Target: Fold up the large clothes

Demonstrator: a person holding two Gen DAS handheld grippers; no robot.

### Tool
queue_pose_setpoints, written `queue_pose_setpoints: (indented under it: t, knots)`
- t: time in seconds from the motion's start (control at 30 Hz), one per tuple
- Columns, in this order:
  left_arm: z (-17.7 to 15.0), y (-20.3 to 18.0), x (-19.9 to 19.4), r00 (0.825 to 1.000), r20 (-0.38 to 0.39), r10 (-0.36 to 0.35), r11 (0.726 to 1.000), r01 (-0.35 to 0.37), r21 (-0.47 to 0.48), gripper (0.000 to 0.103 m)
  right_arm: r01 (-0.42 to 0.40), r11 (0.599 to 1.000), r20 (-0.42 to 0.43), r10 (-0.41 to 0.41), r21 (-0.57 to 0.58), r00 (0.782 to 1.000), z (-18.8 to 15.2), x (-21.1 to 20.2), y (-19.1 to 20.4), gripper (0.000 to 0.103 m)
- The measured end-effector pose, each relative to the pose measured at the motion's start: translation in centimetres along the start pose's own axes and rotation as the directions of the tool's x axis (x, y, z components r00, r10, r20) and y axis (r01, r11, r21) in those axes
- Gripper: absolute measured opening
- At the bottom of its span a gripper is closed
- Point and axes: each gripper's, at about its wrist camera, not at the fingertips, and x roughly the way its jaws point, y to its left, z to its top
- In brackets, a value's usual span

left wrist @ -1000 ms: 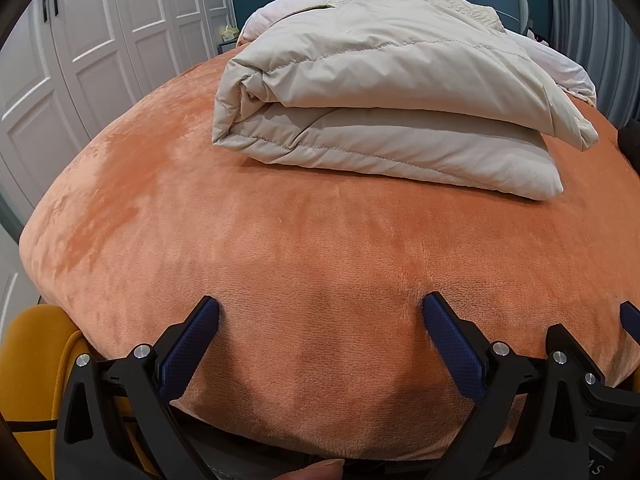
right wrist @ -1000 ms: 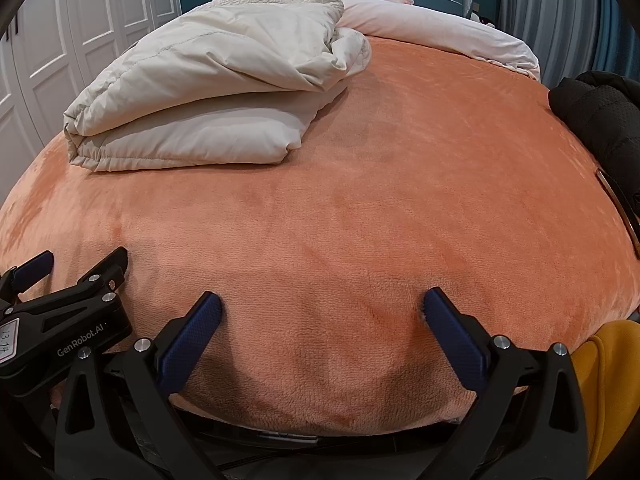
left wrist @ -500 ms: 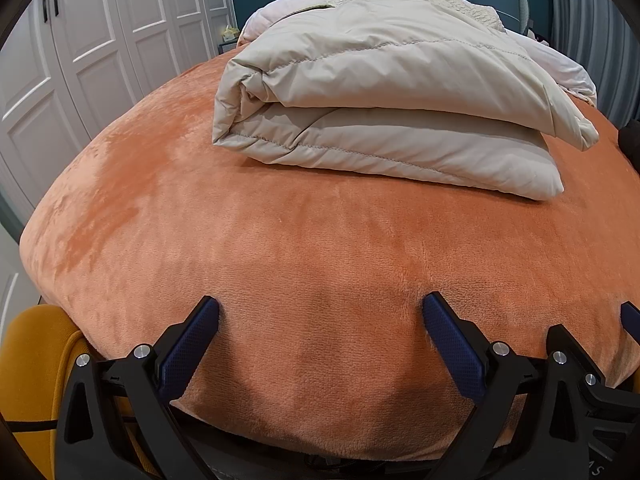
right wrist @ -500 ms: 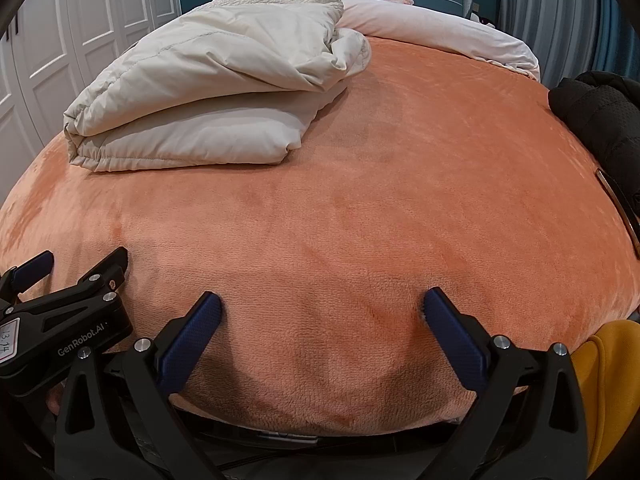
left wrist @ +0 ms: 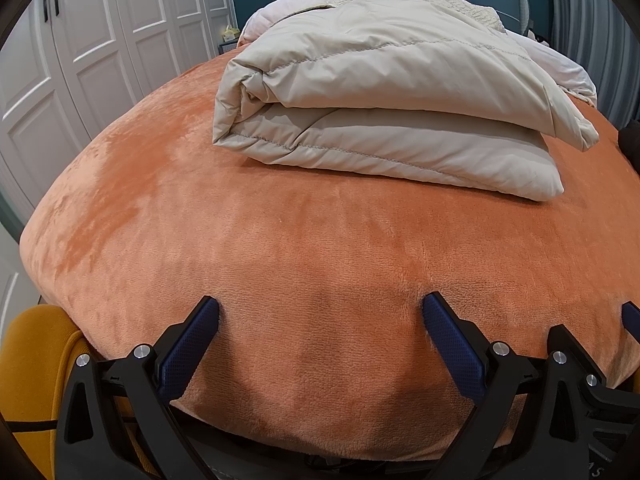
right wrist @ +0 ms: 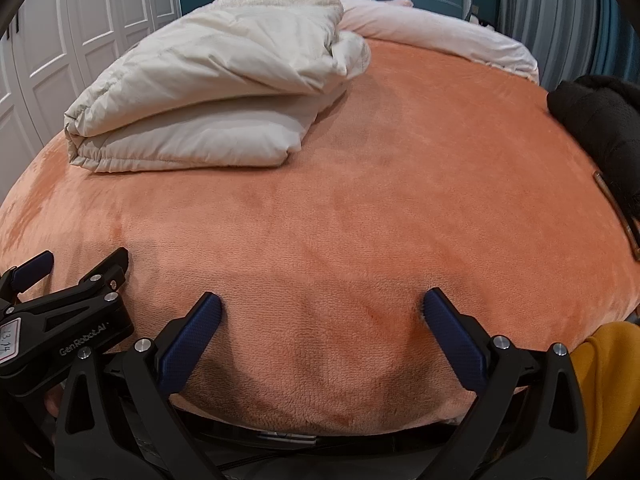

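A cream padded garment (left wrist: 384,96) lies folded into a thick stack on the orange bed cover (left wrist: 280,248), well beyond both grippers; the right wrist view shows the same garment (right wrist: 208,104) at the upper left. My left gripper (left wrist: 320,312) stands open at the near edge of the bed, with nothing between its blue fingers. My right gripper (right wrist: 320,308) is open too, beside it at the same edge. The left gripper's black body (right wrist: 64,320) shows at the lower left of the right wrist view.
A dark garment (right wrist: 600,128) lies at the bed's right edge. A pale pink blanket (right wrist: 440,40) lies along the headboard end. White wardrobe doors (left wrist: 80,48) stand to the left. A yellow sleeve (right wrist: 608,384) shows at the lower right.
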Motion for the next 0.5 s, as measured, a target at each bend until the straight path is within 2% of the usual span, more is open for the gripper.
queue_pose_setpoints:
  t: [0.13,0.3,0.5]
  knots:
    - [0.3,0.2,-0.2,1.000,0.011,-0.001,1.000,0.001,-0.021,0.098,0.000,1.000,0.080,0.002,-0.021,0.997,0.6,-1.2,0.5,0.098]
    - [0.4,0.0,-0.3,1.000,0.028,0.014,1.000,-0.014,-0.007,0.098,-0.019,1.000,0.025,0.019,0.009,1.000,0.7,-0.2,0.3,0.098]
    - [0.3,-0.2,-0.4,1.000,0.027,0.014,1.000,-0.014,-0.008,0.098,-0.011,1.000,0.007,0.011,0.015,1.000,0.5,0.1,0.5,0.098]
